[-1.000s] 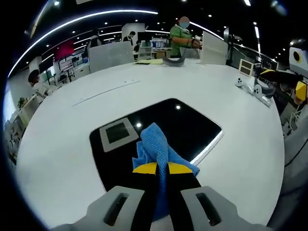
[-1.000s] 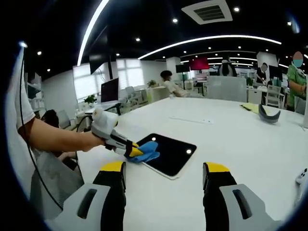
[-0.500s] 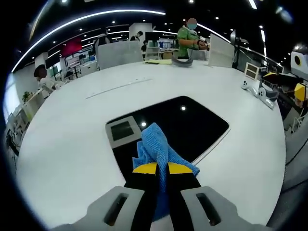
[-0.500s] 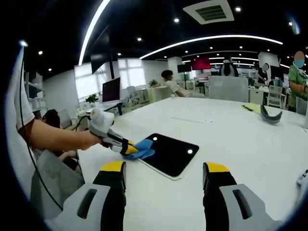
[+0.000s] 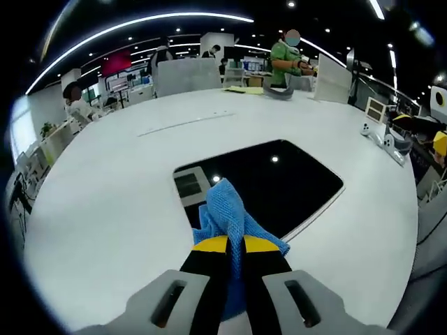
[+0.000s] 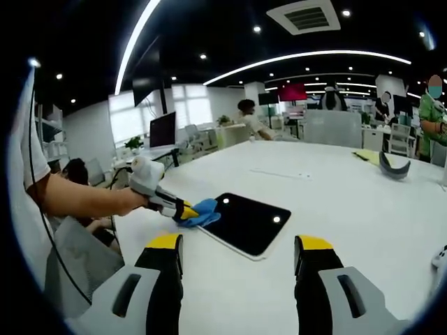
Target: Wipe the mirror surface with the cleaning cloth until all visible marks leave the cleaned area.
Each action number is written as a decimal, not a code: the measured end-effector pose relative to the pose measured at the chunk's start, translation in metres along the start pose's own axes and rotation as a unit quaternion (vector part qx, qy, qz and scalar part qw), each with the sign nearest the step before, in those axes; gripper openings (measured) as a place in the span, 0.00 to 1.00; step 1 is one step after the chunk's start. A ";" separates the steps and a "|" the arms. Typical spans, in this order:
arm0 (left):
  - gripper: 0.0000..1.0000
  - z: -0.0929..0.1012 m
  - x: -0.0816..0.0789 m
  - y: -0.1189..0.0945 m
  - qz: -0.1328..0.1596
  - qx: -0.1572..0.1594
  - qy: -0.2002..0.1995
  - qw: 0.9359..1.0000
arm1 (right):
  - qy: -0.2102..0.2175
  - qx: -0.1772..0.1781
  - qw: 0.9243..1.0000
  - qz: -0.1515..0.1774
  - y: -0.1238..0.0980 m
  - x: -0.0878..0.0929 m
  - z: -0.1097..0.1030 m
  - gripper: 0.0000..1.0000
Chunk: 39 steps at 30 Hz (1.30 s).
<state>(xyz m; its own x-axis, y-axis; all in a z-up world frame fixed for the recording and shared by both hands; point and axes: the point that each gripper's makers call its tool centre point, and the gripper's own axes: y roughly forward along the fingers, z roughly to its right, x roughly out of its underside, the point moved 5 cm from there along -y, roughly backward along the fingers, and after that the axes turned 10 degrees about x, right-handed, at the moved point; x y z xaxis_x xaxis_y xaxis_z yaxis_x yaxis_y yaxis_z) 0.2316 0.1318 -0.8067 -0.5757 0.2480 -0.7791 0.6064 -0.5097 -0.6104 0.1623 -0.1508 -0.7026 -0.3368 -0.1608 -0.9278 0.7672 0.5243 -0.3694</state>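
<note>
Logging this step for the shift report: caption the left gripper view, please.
Left gripper shut on blue cleaning cloth, pressed at the near edge of a dark mirror on a white table.

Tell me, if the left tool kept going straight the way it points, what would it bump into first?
Most likely the mirror: the left tool, shut on the blue cloth, points at its dark surface lying just ahead, though depth is hard to judge.

The mirror [image 5: 269, 183] lies flat on the table [image 5: 105, 209], just in front of the left gripper [image 5: 235, 252]. The cloth [image 5: 227, 213] sits between that gripper's 2 jaws and rests on the mirror's near edge. In the right gripper view, the mirror [image 6: 244, 220] lies ahead of the right gripper [image 6: 241, 269], with the cloth [image 6: 202, 211] and left gripper [image 6: 183, 210] at its left edge.
</note>
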 end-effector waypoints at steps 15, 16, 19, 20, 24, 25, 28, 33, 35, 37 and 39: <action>0.03 0.001 0.000 0.000 -0.001 -0.006 -0.004 1.000 | 0.004 -0.001 1.000 -0.001 0.000 0.003 -0.001 0.63; 0.03 0.002 0.000 0.000 -0.001 -0.006 -0.004 1.000 | 0.004 -0.001 1.000 -0.001 0.000 0.003 -0.001 0.63; 0.03 0.004 0.000 0.000 0.001 -0.007 -0.006 1.000 | 0.004 -0.001 1.000 -0.002 0.000 0.003 0.000 0.63; 0.03 0.003 0.000 0.000 0.001 -0.007 -0.007 1.000 | 0.004 -0.001 1.000 -0.001 0.000 0.003 0.000 0.63; 0.03 0.004 -0.001 -0.001 0.000 -0.010 -0.011 1.000 | 0.003 -0.002 1.000 -0.002 0.001 0.003 0.000 0.63; 0.03 0.003 -0.001 -0.001 0.000 -0.011 -0.012 1.000 | 0.003 -0.002 1.000 -0.002 0.002 0.002 0.000 0.63; 0.03 0.002 -0.003 0.001 -0.004 -0.014 -0.013 1.000 | 0.003 -0.004 1.000 -0.003 0.003 0.002 -0.001 0.63; 0.03 -0.002 -0.008 0.004 -0.011 -0.018 -0.016 1.000 | 0.002 -0.004 1.000 -0.003 0.003 0.002 0.000 0.63; 0.03 -0.003 -0.009 0.004 -0.013 -0.019 -0.016 1.000 | 0.003 -0.003 1.000 -0.003 0.003 0.002 0.000 0.63; 0.03 -0.004 -0.011 0.005 -0.014 -0.020 -0.016 1.000 | 0.004 -0.002 1.000 -0.003 0.003 0.003 0.001 0.63; 0.03 -0.007 -0.013 0.007 -0.016 -0.021 -0.016 1.000 | 0.004 -0.001 1.000 -0.005 0.003 0.003 0.002 0.63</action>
<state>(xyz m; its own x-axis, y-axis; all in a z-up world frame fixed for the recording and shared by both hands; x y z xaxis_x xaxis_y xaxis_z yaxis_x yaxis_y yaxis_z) 0.2469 0.1303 -0.8022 -0.6114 0.2364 -0.7552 0.6096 -0.4677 -0.6400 0.1649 -0.1511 -0.7070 -0.3484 -0.1584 -0.9239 0.7633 0.5242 -0.3777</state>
